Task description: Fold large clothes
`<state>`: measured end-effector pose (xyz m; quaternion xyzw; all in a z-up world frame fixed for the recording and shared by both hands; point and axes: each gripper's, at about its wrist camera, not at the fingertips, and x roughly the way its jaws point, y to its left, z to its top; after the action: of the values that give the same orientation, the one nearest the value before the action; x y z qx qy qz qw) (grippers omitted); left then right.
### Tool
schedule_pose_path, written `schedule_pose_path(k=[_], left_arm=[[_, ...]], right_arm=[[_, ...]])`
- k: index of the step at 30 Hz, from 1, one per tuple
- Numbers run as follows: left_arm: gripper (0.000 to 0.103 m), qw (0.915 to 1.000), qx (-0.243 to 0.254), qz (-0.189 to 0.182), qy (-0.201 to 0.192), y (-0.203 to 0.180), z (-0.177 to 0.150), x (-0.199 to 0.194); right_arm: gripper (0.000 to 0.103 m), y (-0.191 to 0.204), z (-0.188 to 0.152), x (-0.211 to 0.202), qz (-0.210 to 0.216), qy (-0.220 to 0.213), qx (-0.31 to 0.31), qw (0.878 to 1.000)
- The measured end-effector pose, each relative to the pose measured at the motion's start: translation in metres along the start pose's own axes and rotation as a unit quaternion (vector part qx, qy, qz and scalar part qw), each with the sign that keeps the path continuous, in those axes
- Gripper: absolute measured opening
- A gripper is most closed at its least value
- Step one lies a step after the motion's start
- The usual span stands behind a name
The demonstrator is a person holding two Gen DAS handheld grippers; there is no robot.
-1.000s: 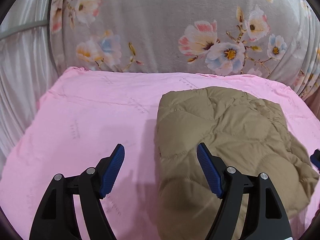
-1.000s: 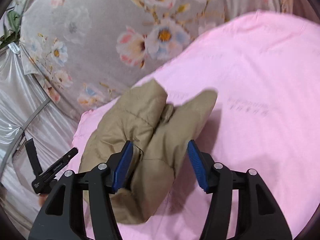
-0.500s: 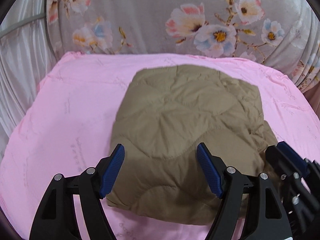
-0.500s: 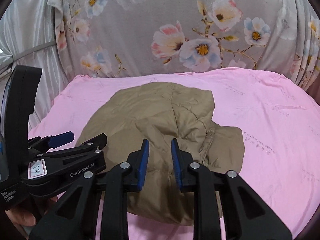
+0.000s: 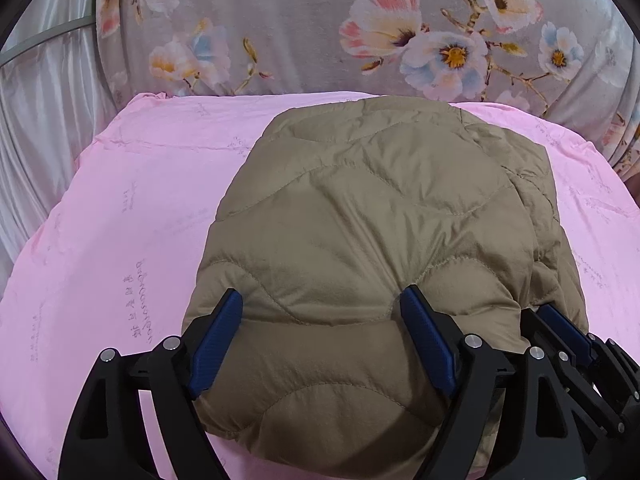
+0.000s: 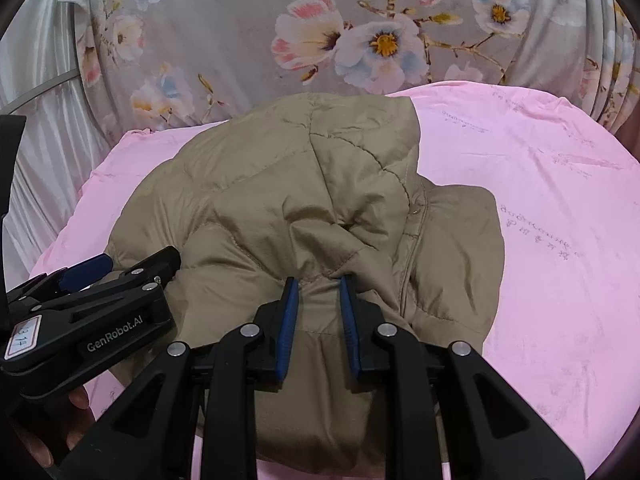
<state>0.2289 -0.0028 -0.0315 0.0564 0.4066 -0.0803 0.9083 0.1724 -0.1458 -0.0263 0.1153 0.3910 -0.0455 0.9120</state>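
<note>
A tan quilted jacket (image 5: 360,208) lies folded into a thick bundle on the pink sheet (image 5: 120,220). My left gripper (image 5: 320,294) hangs over its near end, jaws wide and opening, with the padded fabric bulging between the blue fingers (image 5: 224,328) but not squeezed. In the right wrist view my right gripper (image 6: 319,282) is shut on a puckered fold of the jacket (image 6: 280,200) at its near edge. The two grippers sit side by side: the right gripper (image 5: 560,324) shows at the lower right of the left view, the left gripper (image 6: 120,272) at the left of the right view.
A grey floral blanket (image 5: 300,32) rises behind the pink sheet (image 6: 560,200). A silvery pleated curtain (image 5: 36,100) hangs at the far left. A person's hand (image 6: 60,420) holds the left gripper's handle. Bare pink sheet lies to the left and right of the jacket.
Both grippers came down and in toward the jacket's near end. The right jaws closed from wide apart onto a fold of it. The left gripper shifted from beside the jacket to over it.
</note>
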Motion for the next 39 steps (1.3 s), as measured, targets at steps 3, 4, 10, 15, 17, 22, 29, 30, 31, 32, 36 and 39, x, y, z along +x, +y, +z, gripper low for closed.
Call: schedule_pose_path(k=[3, 4, 10, 15, 17, 22, 29, 30, 31, 32, 36, 39], left_arm=[[0.082, 1.0000, 0.001, 0.006, -0.005, -0.002, -0.001, 0.004], [0.082, 0.9999, 0.002, 0.008, -0.007, -0.003, -0.002, 0.005], [0.083, 0.9995, 0.006, 0.023, -0.019, -0.009, -0.006, 0.010], [0.083, 0.9991, 0.007, 0.032, -0.024, -0.011, -0.008, 0.013], [0.083, 0.9991, 0.007, 0.034, -0.024, -0.012, -0.008, 0.014], [0.084, 0.9985, 0.011, 0.047, -0.027, -0.016, -0.009, 0.016], [0.083, 0.9993, 0.002, 0.025, -0.027, -0.007, -0.010, -0.009], [0.083, 0.9992, -0.002, 0.023, -0.034, -0.002, -0.015, -0.021], [0.083, 0.9989, -0.002, 0.025, -0.040, 0.002, -0.019, -0.031], [0.084, 0.9985, -0.001, 0.028, -0.046, 0.005, -0.025, -0.040], [0.084, 0.9964, 0.006, 0.060, -0.060, 0.016, -0.063, -0.075], [0.084, 0.9970, -0.002, 0.064, -0.044, 0.020, -0.089, -0.086]], right_arm=[[0.020, 0.000, -0.003, 0.007, -0.002, -0.001, -0.002, 1.000], [0.020, 0.000, -0.003, 0.008, -0.003, -0.002, -0.004, 1.000], [0.020, 0.001, -0.009, 0.014, -0.006, -0.008, -0.009, 1.000], [0.020, 0.003, -0.011, 0.015, -0.005, -0.006, -0.006, 1.000], [0.020, 0.002, -0.011, 0.015, -0.006, -0.006, -0.007, 1.000], [0.020, 0.002, -0.010, 0.016, -0.008, -0.005, -0.008, 1.000], [0.031, 0.004, -0.009, -0.005, -0.020, -0.014, -0.017, 1.000], [0.048, 0.006, -0.011, -0.016, -0.021, -0.022, -0.023, 0.999], [0.065, 0.008, -0.014, -0.029, -0.027, -0.032, -0.031, 0.999], [0.069, 0.008, -0.018, -0.040, -0.031, -0.043, -0.037, 0.998], [0.076, 0.003, -0.044, -0.079, -0.042, -0.062, -0.029, 0.997], [0.076, -0.003, -0.066, -0.089, -0.039, -0.050, -0.009, 0.998]])
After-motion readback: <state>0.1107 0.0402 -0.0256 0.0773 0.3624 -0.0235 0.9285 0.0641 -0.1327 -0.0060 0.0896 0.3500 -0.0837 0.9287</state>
